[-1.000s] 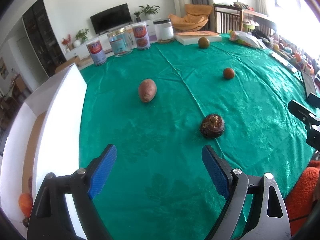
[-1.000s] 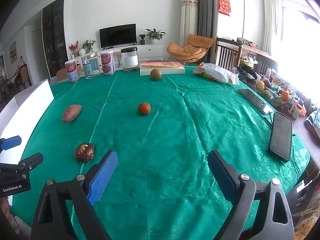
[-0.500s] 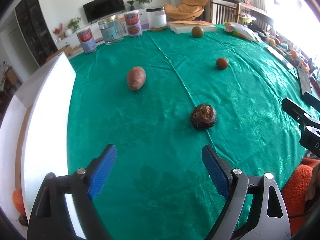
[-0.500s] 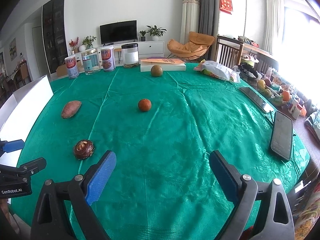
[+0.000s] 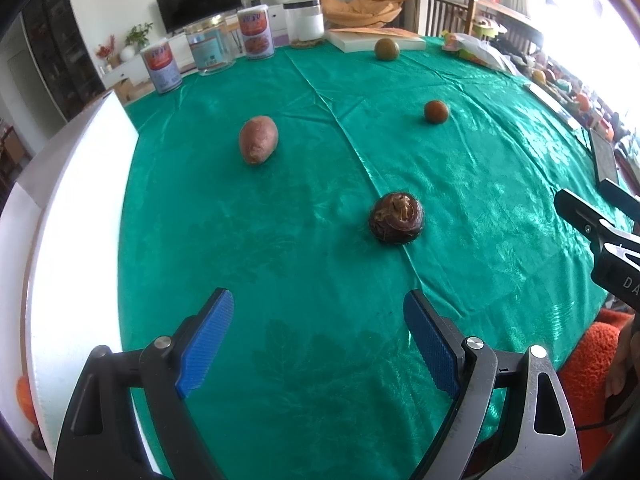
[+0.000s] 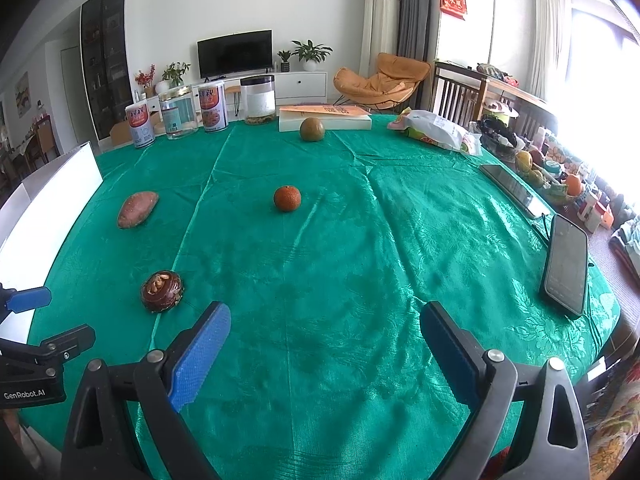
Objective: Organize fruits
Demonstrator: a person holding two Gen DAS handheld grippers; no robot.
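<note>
A dark brown round fruit (image 5: 396,219) lies on the green tablecloth, a short way ahead and right of my open, empty left gripper (image 5: 318,340). It also shows in the right wrist view (image 6: 162,291). A sweet potato (image 5: 258,145) lies farther left, an orange fruit (image 5: 436,111) farther right, and a greenish round fruit (image 5: 386,49) near the far edge. My right gripper (image 6: 324,354) is open and empty over bare cloth, with the orange fruit (image 6: 287,198) well ahead.
A white box (image 5: 76,216) stands along the table's left edge, with something orange (image 5: 25,398) low inside. Several cans and jars (image 6: 176,116), a flat white box (image 6: 324,118) and a snack bag (image 6: 436,132) line the far edge. A phone (image 6: 566,266) and a tablet (image 6: 514,190) lie at the right.
My left gripper has moved forward and slightly lower; the dark fruit is now closer and more central. The right gripper has barely moved. Both stay open.
</note>
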